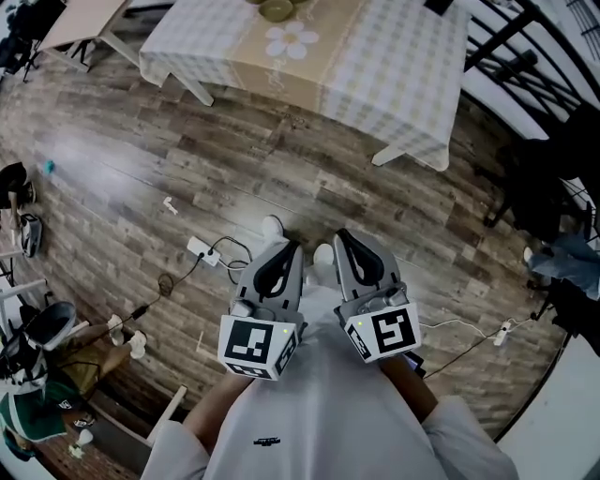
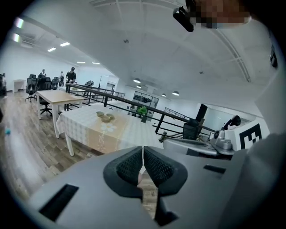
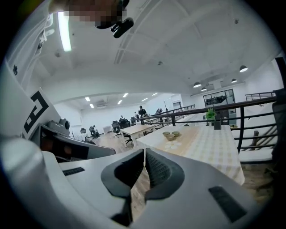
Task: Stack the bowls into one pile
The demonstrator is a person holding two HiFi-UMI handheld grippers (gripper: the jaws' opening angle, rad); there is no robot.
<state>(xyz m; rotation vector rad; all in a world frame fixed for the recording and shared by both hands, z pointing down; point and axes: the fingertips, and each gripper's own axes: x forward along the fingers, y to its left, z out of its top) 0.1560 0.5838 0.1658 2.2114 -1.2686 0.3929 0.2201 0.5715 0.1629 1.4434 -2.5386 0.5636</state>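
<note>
Head view looks down on a wide plank floor (image 1: 309,178) with the desk (image 1: 394,75) well ahead of the person, draped in a checked cloth with a beige runner (image 1: 300,47) down its middle. Both claws are held close to the chest. The left claw (image 1: 284,251) and right claw (image 1: 345,240) each have their pads pressed together with nothing between them, as each gripper view shows. The bowls (image 1: 277,9) sit in a small cluster on the runner towards the desk's far side, seemingly three, though they are too small to count surely. No stacking has begun, so the step in hand is probably the approach. To do it well, walk up to the desk's near edge squarely opposite the runner, stepping over the power strip (image 1: 202,250) and its cable lying on the floor in the path. Spread both claws before reaching in, not over the bowls. Come at one bowl's rim from above with one claw, keeping the other free to steady the bowl that will serve as the base.
</note>
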